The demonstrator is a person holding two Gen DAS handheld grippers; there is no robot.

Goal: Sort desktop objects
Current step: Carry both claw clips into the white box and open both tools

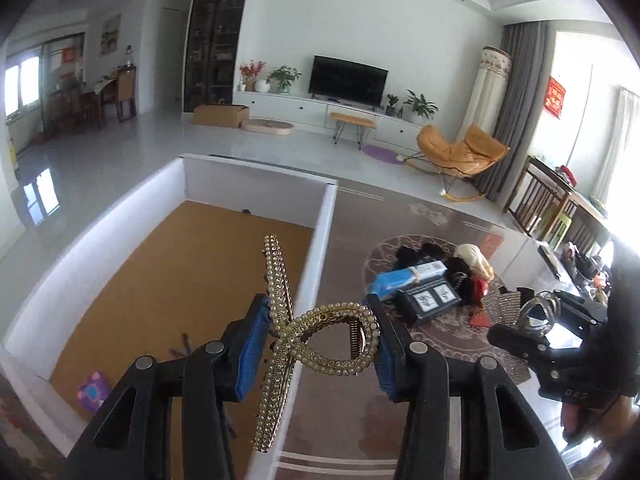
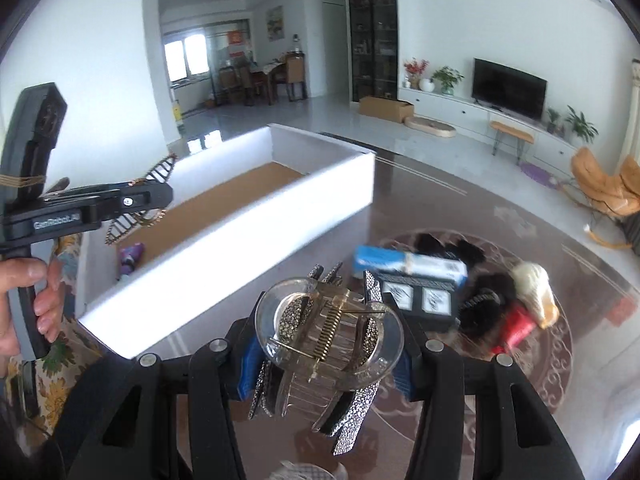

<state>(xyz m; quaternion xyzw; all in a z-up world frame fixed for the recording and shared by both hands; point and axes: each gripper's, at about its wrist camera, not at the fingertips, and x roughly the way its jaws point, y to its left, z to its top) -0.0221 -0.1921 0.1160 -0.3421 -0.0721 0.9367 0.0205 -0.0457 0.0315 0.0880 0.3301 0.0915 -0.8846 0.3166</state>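
The white-walled sorting box (image 1: 256, 184) with its brown cardboard floor is the landmark, sitting on a glossy patterned table (image 1: 360, 420). Inside it, near the close left corner, lies a small purple item (image 1: 94, 394). To the right of the box, well apart from its wall, a heap of desktop things rests on the tabletop: a blue-and-white carton (image 1: 408, 276), a black box with two white panels (image 1: 432, 300), some black fluffy pieces, a cream-coloured object (image 1: 478, 262) and something red (image 2: 518, 328). Above the box's right wall, the left gripper (image 1: 318, 344) has its blue pads pressed on a gold pearl-studded hair claw (image 1: 312, 332), one long arm of which reaches over the box floor. To the right of the box and nearer the camera, the right gripper (image 2: 326, 354) is clamped on a clear plastic hair claw (image 2: 328, 332) trimmed with dark rhinestones, its spring facing up. A person's hand (image 2: 36, 300) grips the left tool's handle
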